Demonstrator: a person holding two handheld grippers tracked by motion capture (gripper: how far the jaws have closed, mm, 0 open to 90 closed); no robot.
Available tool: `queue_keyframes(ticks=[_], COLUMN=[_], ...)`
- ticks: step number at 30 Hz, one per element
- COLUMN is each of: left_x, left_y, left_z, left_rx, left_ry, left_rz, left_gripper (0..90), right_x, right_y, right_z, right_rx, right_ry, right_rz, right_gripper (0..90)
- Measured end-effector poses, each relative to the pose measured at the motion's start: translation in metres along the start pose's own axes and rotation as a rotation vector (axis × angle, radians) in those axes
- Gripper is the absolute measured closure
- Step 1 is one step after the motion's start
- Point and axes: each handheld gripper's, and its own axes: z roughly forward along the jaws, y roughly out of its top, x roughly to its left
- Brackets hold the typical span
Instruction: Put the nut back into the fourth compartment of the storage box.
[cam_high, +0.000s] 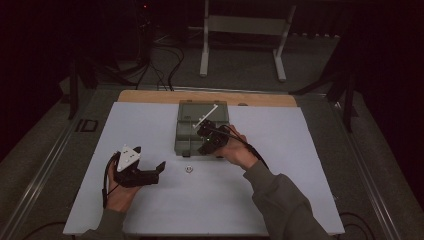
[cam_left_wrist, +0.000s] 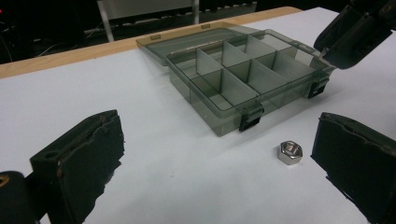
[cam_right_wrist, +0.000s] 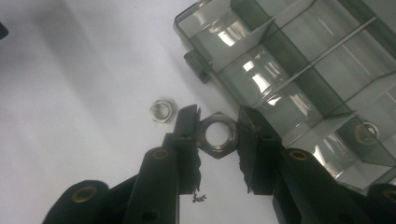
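A large steel hex nut (cam_right_wrist: 208, 146) hangs above the white table, pinched between the pads of my right gripper (cam_right_wrist: 218, 133), which is shut on it. That gripper (cam_high: 207, 136) hovers over the near edge of a smoky clear compartment box (cam_high: 186, 131) with its lid folded back. A smaller hex nut (cam_right_wrist: 162, 111) lies on the table just in front of the box (cam_left_wrist: 243, 77). My left gripper (cam_high: 152, 164) rests at the left, open wide, and the small nut (cam_left_wrist: 290, 152) lies near its right jaw. One more nut (cam_right_wrist: 367, 131) sits in a compartment of the box.
A white sheet (cam_high: 150, 205) covers the table, with a wooden strip (cam_high: 150, 95) along the far edge. A metal stand (cam_high: 245, 30) and cables lie on the dark floor beyond. The person's sleeve (cam_high: 285, 200) crosses the near right.
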Motion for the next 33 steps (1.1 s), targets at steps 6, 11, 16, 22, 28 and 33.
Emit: queue_keyframes(ticks=[6, 11, 16, 22, 28, 33], left_x=[0.0, 0.0, 0.0, 0.0, 0.0, 0.0], left_y=[0.0, 0.0, 0.0, 0.0, 0.0, 0.0], left_z=[0.0, 0.0, 0.0, 0.0, 0.0, 0.0], left_rx=[-0.001, -0.001, -0.001, -0.003, -0.002, -0.002], left_ry=[0.0, 0.0, 0.0, 0.0, -0.001, -0.001], left_rz=[-0.001, 0.0, -0.001, -0.002, -0.001, -0.001], left_gripper=[2.4, 2.4, 2.4, 2.4, 2.4, 2.4], right_x=[-0.006, -0.011, -0.014, -0.019, -0.022, -0.027], right_y=[0.003, 0.005, 0.006, 0.009, 0.012, 0.013], right_z=[-0.004, -0.007, -0.01, -0.014, -0.017, -0.019], right_rx=[-0.016, -0.026, -0.036, -0.049, -0.053, -0.061], right_ry=[-0.01, -0.019, -0.025, -0.034, -0.048, -0.055], right_rz=[0.023, 0.036, 0.049, 0.067, 0.072, 0.089], right_gripper=[70.1, 70.2, 70.2, 70.2, 70.2, 70.2])
